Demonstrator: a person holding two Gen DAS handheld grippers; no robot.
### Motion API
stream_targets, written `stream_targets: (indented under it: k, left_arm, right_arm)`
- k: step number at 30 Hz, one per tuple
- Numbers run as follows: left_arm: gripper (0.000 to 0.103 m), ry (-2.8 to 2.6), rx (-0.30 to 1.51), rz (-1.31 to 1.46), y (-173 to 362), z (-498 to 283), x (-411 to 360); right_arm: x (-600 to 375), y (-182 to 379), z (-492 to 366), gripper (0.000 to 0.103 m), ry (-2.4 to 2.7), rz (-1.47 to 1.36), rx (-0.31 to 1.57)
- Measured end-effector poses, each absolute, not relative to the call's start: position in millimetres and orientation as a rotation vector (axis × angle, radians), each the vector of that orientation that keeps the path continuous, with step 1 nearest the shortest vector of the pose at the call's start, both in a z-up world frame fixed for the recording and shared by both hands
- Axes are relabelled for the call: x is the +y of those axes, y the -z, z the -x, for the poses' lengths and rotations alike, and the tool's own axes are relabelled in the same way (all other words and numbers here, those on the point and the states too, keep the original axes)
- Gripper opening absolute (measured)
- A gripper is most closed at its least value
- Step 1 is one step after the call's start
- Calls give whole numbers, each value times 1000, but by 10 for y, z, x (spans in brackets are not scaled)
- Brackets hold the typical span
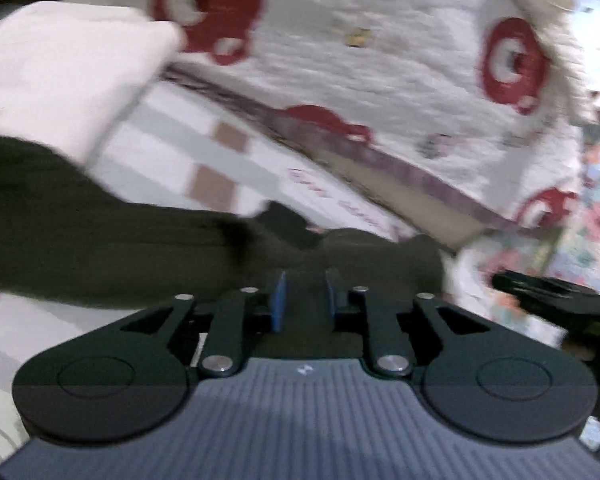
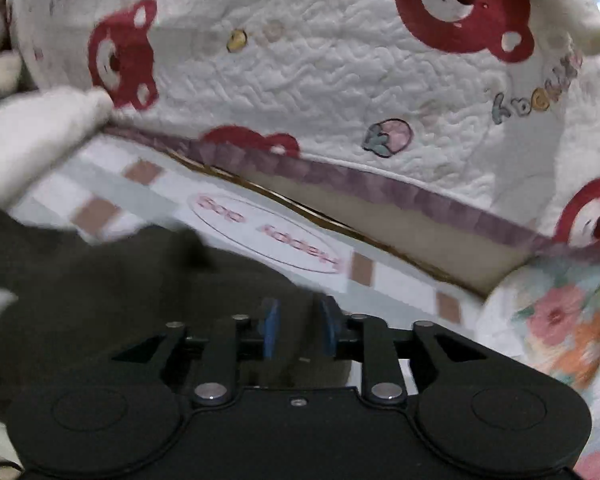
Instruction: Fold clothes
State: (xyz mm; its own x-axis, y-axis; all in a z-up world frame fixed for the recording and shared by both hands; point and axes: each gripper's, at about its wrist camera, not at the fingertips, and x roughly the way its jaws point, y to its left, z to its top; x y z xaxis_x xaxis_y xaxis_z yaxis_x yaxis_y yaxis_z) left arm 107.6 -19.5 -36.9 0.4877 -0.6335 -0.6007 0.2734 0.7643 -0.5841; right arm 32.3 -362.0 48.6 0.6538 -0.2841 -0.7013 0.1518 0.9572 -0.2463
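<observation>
Dark olive-black knit fabric: one soft garment, lying across a bed sheet.

Left wrist view. Left tool: blue-padded fingers drawn close with dark cloth between them; judged to be pinching a fold of the garment, though blur keeps contact from being certain. Garment runs from the left edge to just past the pads, bunched at the tool, probably gathered to lift an edge for folding. Checked white, grey-green and brown bed sheet beneath. White quilted blanket with red bear print and mauve trim behind, hanging over a beige edge. Pale cream folded cloth at upper left, touching the garment's far side. Floral patchwork fabric at right. Black part of the other tool, cut off by the frame. Whole view motion-blurred.

Right wrist view. Right tool: blue pads near together, dark garment filling the gap; taken as gripped on it, likely the matching corner. Same sheet, bearing an oval pink logo, its lettering upside down and unclear. Bear blanket, cream cloth and floral fabric recur. Garment's overall shape, sleeves and extent hidden below both tools.
</observation>
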Motion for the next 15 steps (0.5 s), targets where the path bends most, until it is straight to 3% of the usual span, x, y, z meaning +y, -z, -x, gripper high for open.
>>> stream_targets:
  k: [6,15]
  left_arm:
    - [25,584,962,517,695,-1038,-154]
    - [50,659,948,382,816,-842,-434]
  right_arm:
    - [-3214,-343,-325,48,15,40,865]
    - [-2647,-171,-821,49,-147,101,932]
